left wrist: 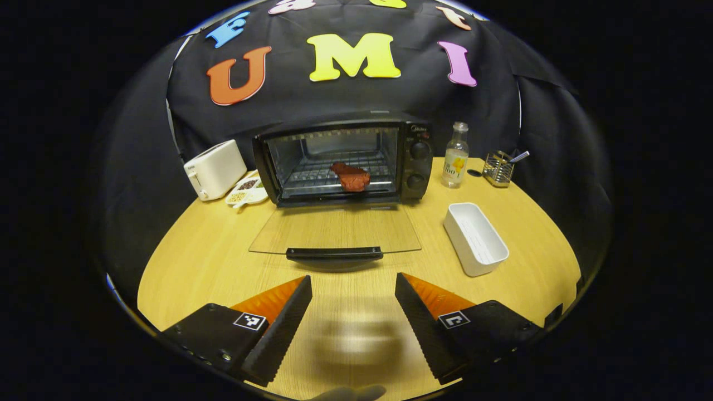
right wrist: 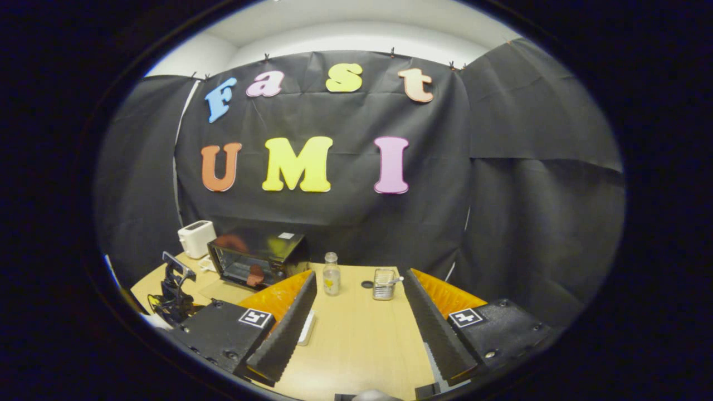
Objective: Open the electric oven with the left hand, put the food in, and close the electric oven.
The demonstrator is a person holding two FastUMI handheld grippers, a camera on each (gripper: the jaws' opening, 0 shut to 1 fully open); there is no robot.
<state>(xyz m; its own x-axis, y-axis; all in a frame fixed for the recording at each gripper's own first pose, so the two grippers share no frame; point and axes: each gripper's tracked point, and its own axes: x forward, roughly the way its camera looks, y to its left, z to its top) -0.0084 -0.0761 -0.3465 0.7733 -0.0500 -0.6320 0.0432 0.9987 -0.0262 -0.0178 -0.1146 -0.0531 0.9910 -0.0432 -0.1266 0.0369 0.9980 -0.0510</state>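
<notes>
Your round wooden table (left wrist: 223,262) spreads pale and smooth-grained across the lower half of the left gripper view, and the electric oven (left wrist: 342,161), a dark boxy metal shell with 2 round knobs, sits at upper centre. Its glass door (left wrist: 334,231) lies folded flat toward you, transparent, with a dark bar handle (left wrist: 334,253) along its near edge. The food (left wrist: 351,177), a lumpy reddish piece, already rests on the wire rack (left wrist: 312,178) inside, so by my reading 2 steps are done and closing the door is what you have left. The left gripper (left wrist: 353,284) sits at bottom centre, fingers spread wide and holding nothing, just short of the handle. At the bottom of the right gripper view, your right gripper (right wrist: 359,301) is likewise wide apart and empty. A white rectangular tray (left wrist: 475,238) sits at right.
</notes>
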